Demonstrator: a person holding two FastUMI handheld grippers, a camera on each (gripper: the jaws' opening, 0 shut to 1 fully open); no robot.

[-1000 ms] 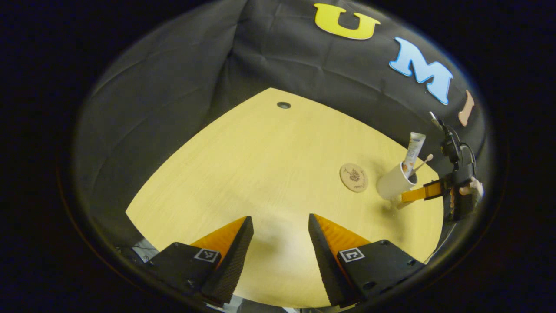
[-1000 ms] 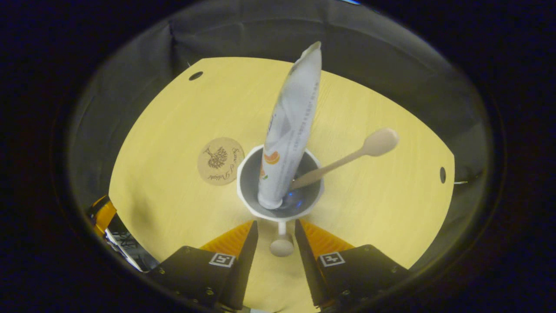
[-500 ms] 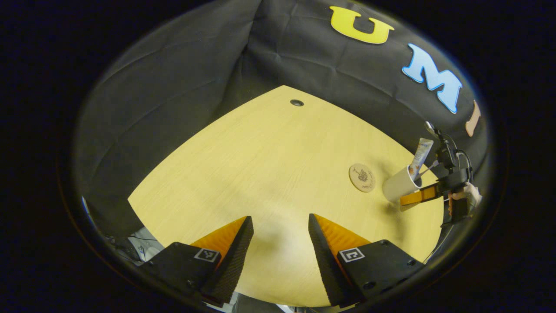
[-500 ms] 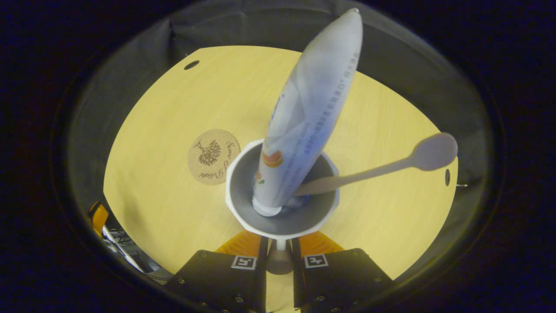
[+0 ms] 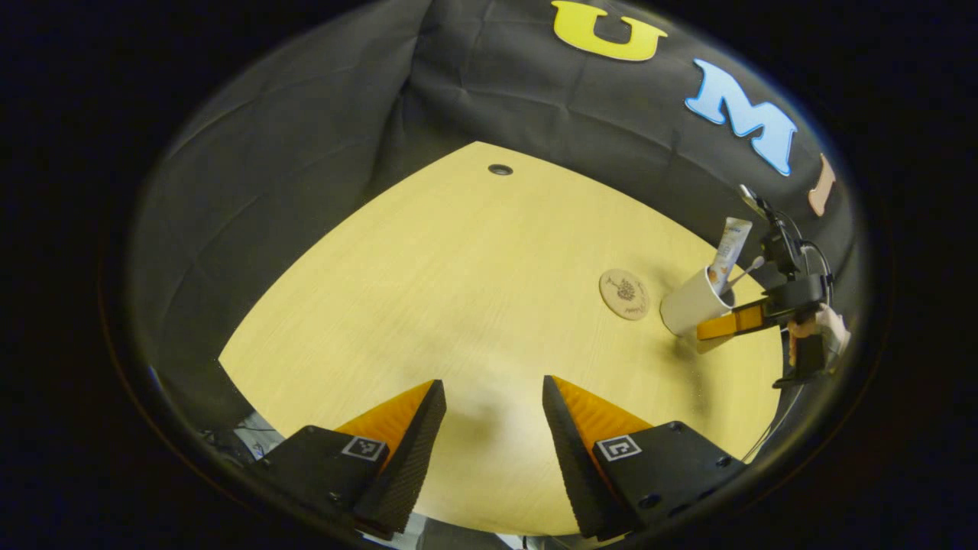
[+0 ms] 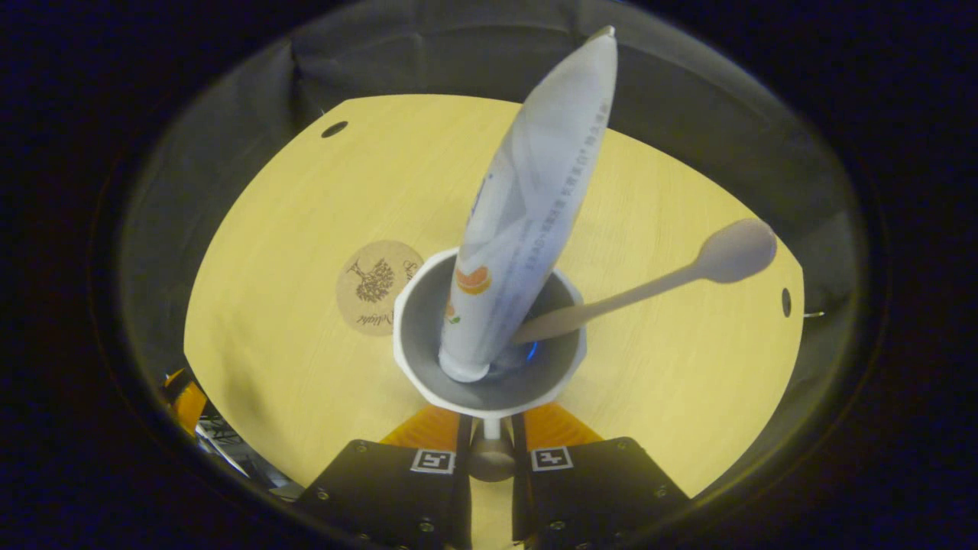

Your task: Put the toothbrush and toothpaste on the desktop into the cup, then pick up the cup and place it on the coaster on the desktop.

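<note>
In the right gripper view, a white faceted cup (image 6: 489, 367) with a grey inside is seen from above, and its small knob-ended handle is pinched between the two fingers of the right gripper (image 6: 489, 458), which are closed on it from either side. A white toothpaste tube (image 6: 527, 229) with an orange fruit mark is stood in the cup, cap end down, and is leaned up and away toward the dark cloth wall (image 6: 458, 61). A pale beige toothbrush (image 6: 649, 283) is also held in the cup, tilted out over the rim to the right, its rounded end well clear of the cup. A round cork coaster (image 6: 374, 286) printed with a tree is lain on the yellow wooden desktop (image 6: 306, 229), and part of it is overlapped by the cup's rim in this view; whether the cup is lifted off the desktop cannot be told. In the left gripper view, the cup (image 5: 691, 305) is seen just beside the coaster (image 5: 624, 294), with the right gripper (image 5: 733, 325) at its side and a hand (image 5: 821, 328) behind it. The left gripper (image 5: 489, 451) is held over the near part of the desktop (image 5: 458, 290), its fingers spread apart with nothing between them.
</note>
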